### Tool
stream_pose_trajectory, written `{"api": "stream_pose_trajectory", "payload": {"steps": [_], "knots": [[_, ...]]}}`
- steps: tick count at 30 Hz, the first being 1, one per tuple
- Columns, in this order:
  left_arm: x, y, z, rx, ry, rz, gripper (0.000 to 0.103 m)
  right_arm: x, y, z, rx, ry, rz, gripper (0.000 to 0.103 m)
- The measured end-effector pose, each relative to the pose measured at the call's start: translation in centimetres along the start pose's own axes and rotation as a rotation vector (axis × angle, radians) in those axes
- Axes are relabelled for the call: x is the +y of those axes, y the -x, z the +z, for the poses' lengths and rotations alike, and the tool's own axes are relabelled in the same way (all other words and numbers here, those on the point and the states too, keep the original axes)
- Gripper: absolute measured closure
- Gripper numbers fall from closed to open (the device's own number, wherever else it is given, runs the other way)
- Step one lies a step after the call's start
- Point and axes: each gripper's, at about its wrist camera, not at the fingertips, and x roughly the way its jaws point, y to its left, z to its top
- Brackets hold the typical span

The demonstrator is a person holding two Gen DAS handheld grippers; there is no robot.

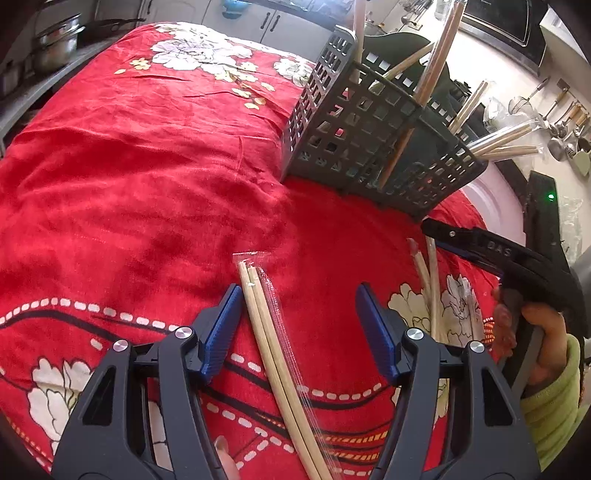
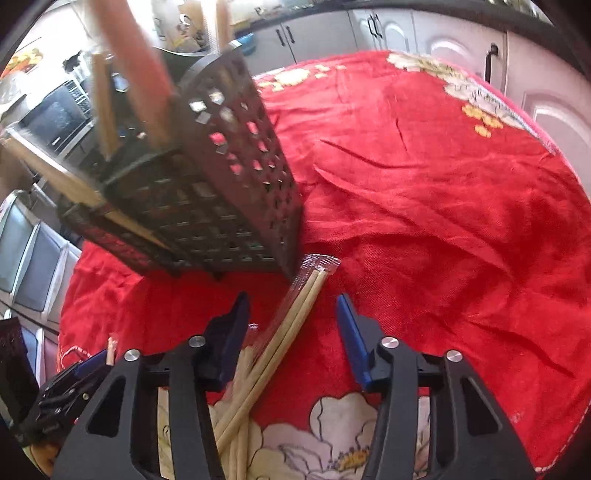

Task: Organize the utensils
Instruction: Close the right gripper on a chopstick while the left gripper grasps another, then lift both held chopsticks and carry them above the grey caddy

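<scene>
A grey perforated utensil basket (image 1: pixel 373 136) stands on the red floral cloth (image 1: pixel 147 184) and holds several wrapped wooden chopsticks (image 1: pixel 439 59). My left gripper (image 1: pixel 299 299) is open over a plastic-wrapped chopstick pair (image 1: pixel 273 350) lying on the cloth between its fingers. More chopsticks (image 1: pixel 430 280) lie to its right, near the other gripper. In the right wrist view my right gripper (image 2: pixel 291 310) is open above a wrapped chopstick pair (image 2: pixel 291 325) whose tip lies by the basket (image 2: pixel 207 192). More loose chopsticks (image 2: pixel 236 439) lie under it.
A steel pot (image 1: pixel 59 40) and a dark pan sit on a counter at the far left. White cabinets (image 2: pixel 406 29) run behind the table. Hanging ladles (image 1: pixel 561 125) and a microwave (image 2: pixel 59 114) are beyond the basket.
</scene>
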Motion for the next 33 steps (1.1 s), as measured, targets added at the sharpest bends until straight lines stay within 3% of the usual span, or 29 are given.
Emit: {"api": "stream_pose_trajectory", "payload": {"steps": [7,13,20,26,33], "knots": [[0.1,-0.4,0.7,-0.006,0.003,0.001,0.047,-1.3,-0.6,0.4,0.000,-0.057,0.001,0.081],[-0.6,-1.1,1.1,-0.020,-0.037,0.044,0.049,-2.4,-0.5,0.4,-0.006,-0.084,0.024,0.088],[-0.8,-1.5,1.4,-0.029,-0.074,0.125,0.074,-4.1,0.5,-0.1,-0.018,-0.173,0.136,0.096],[-0.2,-1.5,1.6,-0.036,-0.056,0.142,0.086,-3.0,3.0,-1.2,-0.065,-0.155,0.178,0.097],[-0.2,-0.9,1.5,-0.030,-0.024,0.074,0.099,-0.8,6.7,-2.3,-0.161,-0.057,0.220,0.097]]}}
